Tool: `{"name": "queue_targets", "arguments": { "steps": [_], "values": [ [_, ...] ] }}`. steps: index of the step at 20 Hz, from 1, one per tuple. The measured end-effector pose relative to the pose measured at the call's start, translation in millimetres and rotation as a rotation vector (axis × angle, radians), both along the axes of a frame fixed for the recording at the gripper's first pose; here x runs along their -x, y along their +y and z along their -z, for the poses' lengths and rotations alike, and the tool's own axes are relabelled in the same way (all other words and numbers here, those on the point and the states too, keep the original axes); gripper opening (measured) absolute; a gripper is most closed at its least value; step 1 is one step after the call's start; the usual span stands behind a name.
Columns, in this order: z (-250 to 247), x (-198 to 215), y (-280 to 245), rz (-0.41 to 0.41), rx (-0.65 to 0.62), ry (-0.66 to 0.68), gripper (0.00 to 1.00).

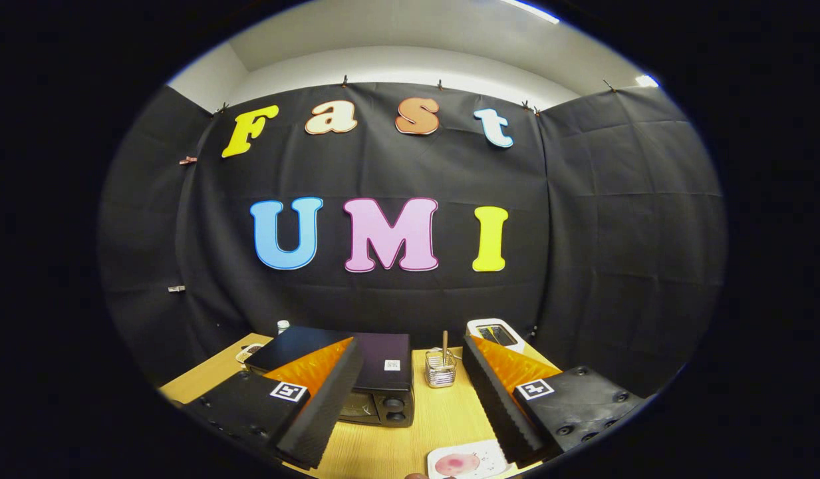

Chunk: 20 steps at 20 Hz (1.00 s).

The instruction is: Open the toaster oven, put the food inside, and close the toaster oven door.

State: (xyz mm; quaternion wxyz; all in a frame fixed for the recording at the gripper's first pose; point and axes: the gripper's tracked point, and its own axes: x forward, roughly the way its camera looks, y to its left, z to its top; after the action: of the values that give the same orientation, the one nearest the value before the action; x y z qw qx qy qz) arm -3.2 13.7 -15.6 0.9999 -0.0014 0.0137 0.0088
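A black toaster oven (373, 372) stands on the wooden table (443, 419), partly behind my left finger, with its door closed and two knobs on the right of its front. A pink piece of food (457, 464) lies on a white plate (479, 456) close below, between the fingers and nearer the right one. My gripper (410, 399) is high above the table, open wide, with nothing between its fingers.
A small wire basket (441, 369) holding a stick stands right of the oven. Behind the right finger sits a white toaster (495, 333). A white bottle cap (283, 326) and a small dish (250, 350) show behind the oven at the left.
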Motion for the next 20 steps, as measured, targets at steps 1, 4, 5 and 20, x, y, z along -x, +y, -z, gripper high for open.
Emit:
{"name": "queue_targets", "arguments": {
  "steps": [1, 4, 5, 20],
  "values": [
    [1.0, 0.7, -0.4, 0.002, 0.000, 0.003, 0.98],
    [1.1, 2.5, -2.4, 0.008, -0.003, 0.002, 0.98],
    [0.8, 3.4, -2.8, 0.009, -0.005, 0.000, 0.98],
    [14.5, 1.7, 8.5, 0.002, -0.011, 0.028, 0.98]
  ]
}}
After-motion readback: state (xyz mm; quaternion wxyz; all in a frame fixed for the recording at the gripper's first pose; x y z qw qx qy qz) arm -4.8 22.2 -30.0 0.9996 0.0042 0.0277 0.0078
